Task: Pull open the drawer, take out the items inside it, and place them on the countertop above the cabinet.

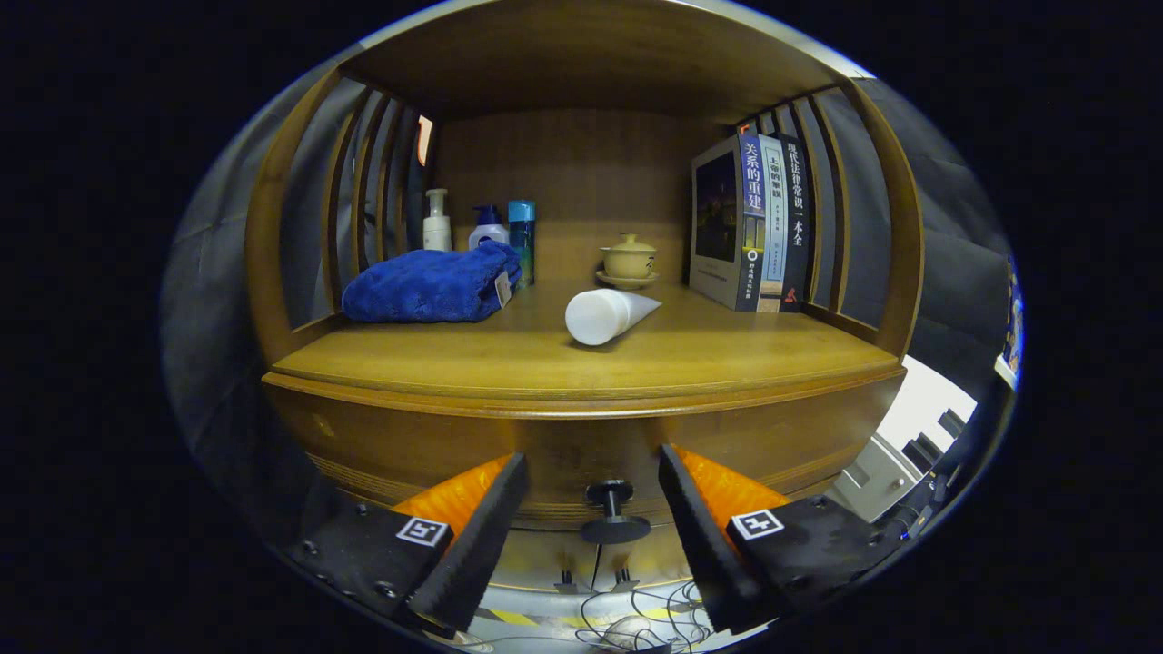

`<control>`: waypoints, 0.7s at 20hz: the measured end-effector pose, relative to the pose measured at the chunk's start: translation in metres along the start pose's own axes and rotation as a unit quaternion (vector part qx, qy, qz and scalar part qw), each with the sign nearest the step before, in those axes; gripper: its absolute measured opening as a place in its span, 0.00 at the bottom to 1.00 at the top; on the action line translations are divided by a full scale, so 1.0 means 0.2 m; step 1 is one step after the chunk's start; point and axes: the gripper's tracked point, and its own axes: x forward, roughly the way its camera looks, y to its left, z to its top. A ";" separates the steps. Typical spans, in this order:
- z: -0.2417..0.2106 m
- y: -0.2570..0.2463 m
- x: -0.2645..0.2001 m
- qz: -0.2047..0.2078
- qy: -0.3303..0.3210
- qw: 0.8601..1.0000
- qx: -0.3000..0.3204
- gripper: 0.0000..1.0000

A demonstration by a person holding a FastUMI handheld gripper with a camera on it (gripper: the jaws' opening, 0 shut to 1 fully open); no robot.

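A wooden cabinet fills the view, with its drawer front (581,450) closed under the countertop (509,359). A dark round knob (612,510) sticks out from the drawer front, just ahead of my fingers and between them. My gripper (592,468) is open, with the two fingertips (509,472) level with the knob's stem on either side and not touching it. A white tube (607,313) lies on its side on the countertop, beyond the knob.
On the countertop lie a folded blue towel (427,286) at the left, three bottles (482,232) behind it, a lidded tea cup on a saucer (629,261) at the back and upright books (754,222) at the right. Slatted wooden sides enclose the shelf. Cables (627,618) lie on the floor below.
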 end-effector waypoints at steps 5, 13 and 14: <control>0.03 -0.02 -0.09 -0.005 -0.002 1.000 0.015 1.00; 0.31 -0.12 -0.45 -0.001 -0.046 0.996 0.072 1.00; 0.36 -0.15 -0.50 -0.006 -0.052 0.996 0.076 1.00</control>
